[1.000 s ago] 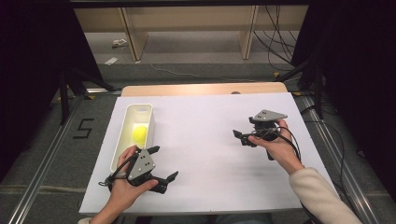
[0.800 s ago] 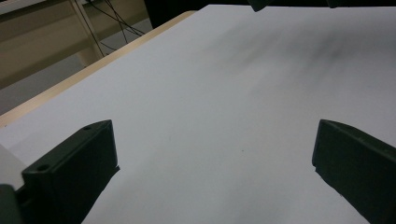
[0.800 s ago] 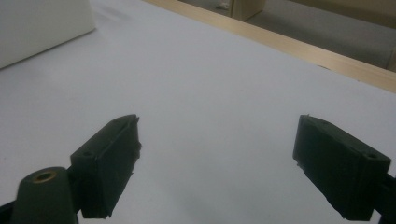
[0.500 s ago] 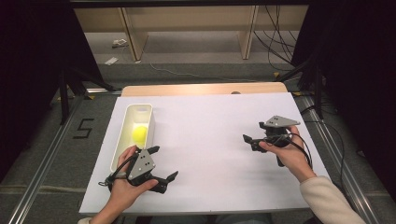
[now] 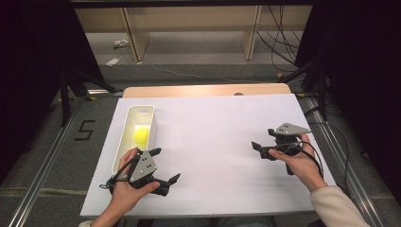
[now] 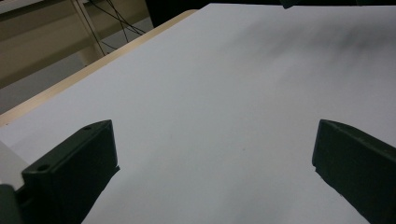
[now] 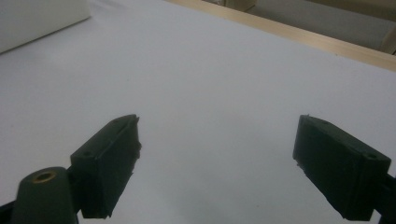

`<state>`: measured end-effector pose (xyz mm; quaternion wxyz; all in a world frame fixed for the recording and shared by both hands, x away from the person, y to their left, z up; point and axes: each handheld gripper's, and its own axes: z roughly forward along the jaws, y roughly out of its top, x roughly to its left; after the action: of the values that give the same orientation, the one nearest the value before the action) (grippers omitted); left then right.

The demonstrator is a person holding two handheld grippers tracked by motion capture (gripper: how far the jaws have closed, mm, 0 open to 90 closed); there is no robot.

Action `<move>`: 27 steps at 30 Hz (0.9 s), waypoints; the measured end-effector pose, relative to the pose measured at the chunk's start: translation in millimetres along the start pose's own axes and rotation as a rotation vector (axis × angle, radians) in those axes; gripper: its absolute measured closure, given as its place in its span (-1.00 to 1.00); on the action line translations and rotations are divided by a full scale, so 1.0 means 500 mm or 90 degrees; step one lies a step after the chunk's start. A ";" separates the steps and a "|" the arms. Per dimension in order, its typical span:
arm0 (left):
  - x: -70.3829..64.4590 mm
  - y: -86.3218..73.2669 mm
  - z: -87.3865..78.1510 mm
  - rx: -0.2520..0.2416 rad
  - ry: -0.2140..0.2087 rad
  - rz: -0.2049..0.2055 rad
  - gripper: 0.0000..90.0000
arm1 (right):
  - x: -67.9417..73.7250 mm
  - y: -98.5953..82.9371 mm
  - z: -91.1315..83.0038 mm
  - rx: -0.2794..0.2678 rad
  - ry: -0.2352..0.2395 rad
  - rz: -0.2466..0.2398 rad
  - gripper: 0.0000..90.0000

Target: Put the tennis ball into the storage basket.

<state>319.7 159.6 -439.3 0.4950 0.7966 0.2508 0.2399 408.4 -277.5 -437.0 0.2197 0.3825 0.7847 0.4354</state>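
High view: the left claw rests low on the white tabletop, jaws spread and empty, just beside the near end of a white bin holding a yellow ball. The right claw hovers well apart, wrist level, pointing leftward, also empty.

Left gripper view: jaws wide, bare tabletop ahead.

Right gripper view: jaws wide; bin far ahead-left. Probably best to rest with both clear of the bin.

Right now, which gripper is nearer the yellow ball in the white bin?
Left. The left gripper sits just beside the near end of the white bin holding the yellow ball. The right gripper is far across the table, open over bare white surface.
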 end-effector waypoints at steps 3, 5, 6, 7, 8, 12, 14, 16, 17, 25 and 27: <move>0.001 0.000 -0.001 0.000 0.002 0.003 -1.00 | 0.001 -0.006 -0.005 0.002 0.001 0.002 -0.66; 0.001 0.000 -0.001 0.000 0.003 0.002 -1.00 | 0.001 -0.010 -0.007 0.004 0.004 0.002 -0.66; 0.000 0.000 -0.001 0.001 0.001 -0.001 -1.00 | 0.002 -0.013 -0.009 0.004 0.004 0.002 -0.66; 0.000 0.000 -0.001 0.001 0.001 -0.001 -1.00 | 0.002 -0.015 -0.010 0.006 0.005 0.003 -0.66; 0.000 0.000 -0.001 0.001 0.002 0.000 -1.00 | 0.003 -0.017 -0.011 0.006 0.006 0.003 -0.66; 0.000 -0.001 -0.001 0.002 0.002 -0.002 -1.00 | 0.004 -0.023 -0.017 0.007 0.009 0.005 -0.66; 0.000 -0.001 -0.001 0.002 0.002 -0.001 -1.00 | 0.005 -0.028 -0.020 0.008 0.011 0.003 -0.66; 0.001 -0.001 -0.001 0.001 0.003 -0.001 -1.00 | 0.006 -0.032 -0.024 0.008 0.011 0.001 -0.66; 0.001 -0.001 -0.001 0.001 0.003 -0.001 -1.00 | 0.007 -0.033 -0.025 0.008 0.013 0.004 -0.66; 0.001 -0.002 -0.001 0.003 0.003 -0.004 -1.00 | 0.009 -0.042 -0.039 0.006 0.015 -0.003 -0.66; 0.002 -0.002 -0.001 0.003 0.003 -0.005 -1.00 | 0.010 -0.042 -0.040 0.005 0.015 -0.002 -0.66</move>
<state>319.9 160.9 -440.1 0.4936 0.7962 0.2555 0.2392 383.2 -290.8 -444.7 0.2097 0.3767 0.7895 0.4368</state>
